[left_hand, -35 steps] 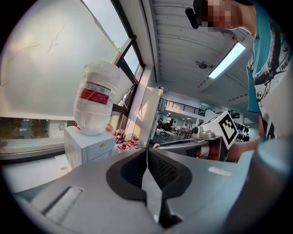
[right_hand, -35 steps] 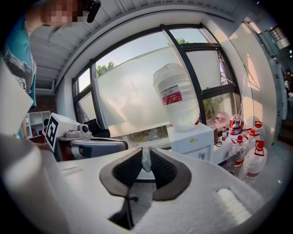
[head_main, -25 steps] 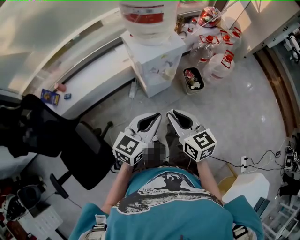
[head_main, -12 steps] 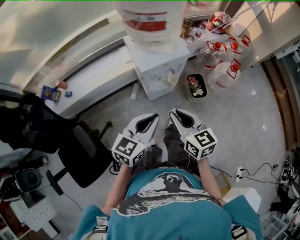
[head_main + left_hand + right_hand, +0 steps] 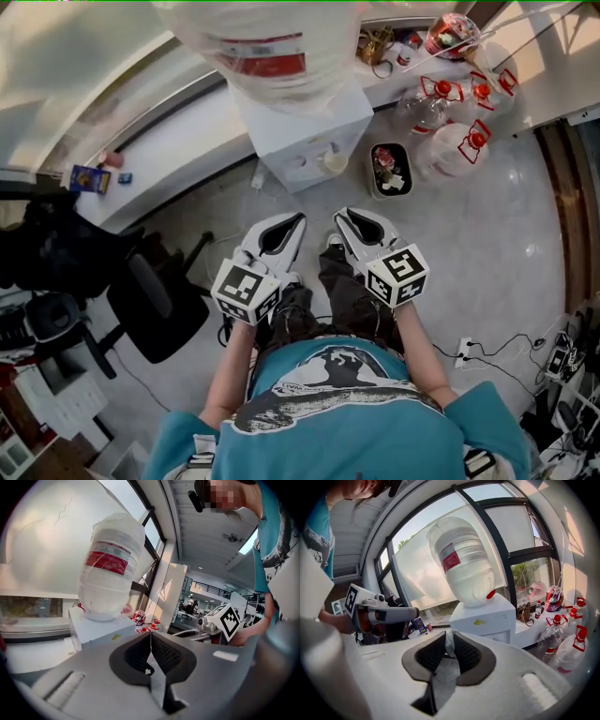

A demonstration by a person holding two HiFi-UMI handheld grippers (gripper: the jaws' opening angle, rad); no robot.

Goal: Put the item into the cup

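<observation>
I stand facing a white water dispenser (image 5: 305,131) with a big upturned bottle (image 5: 262,47). A pale cup-like thing (image 5: 335,161) sits at the dispenser's front. Both grippers are held side by side at waist height, pointing at the dispenser. My right gripper (image 5: 343,216) is shut on a small pale item (image 5: 448,644), pinched between its dark pads. In the right gripper view the dispenser (image 5: 485,618) stands straight ahead. My left gripper (image 5: 296,219) is shut with nothing in it; its pads (image 5: 161,651) meet along a thin line.
A dark bin with rubbish (image 5: 387,169) stands right of the dispenser. Several clear jugs with red caps (image 5: 459,145) stand beyond it. A black office chair (image 5: 155,305) is at my left. A blue packet (image 5: 89,178) lies on the white ledge. Cables and a socket strip (image 5: 464,349) lie on the floor.
The dispenser and its bottle have grown larger and closer in the head view. Both grippers stay side by side and have shifted slightly up the frame; their jaws have not changed.
</observation>
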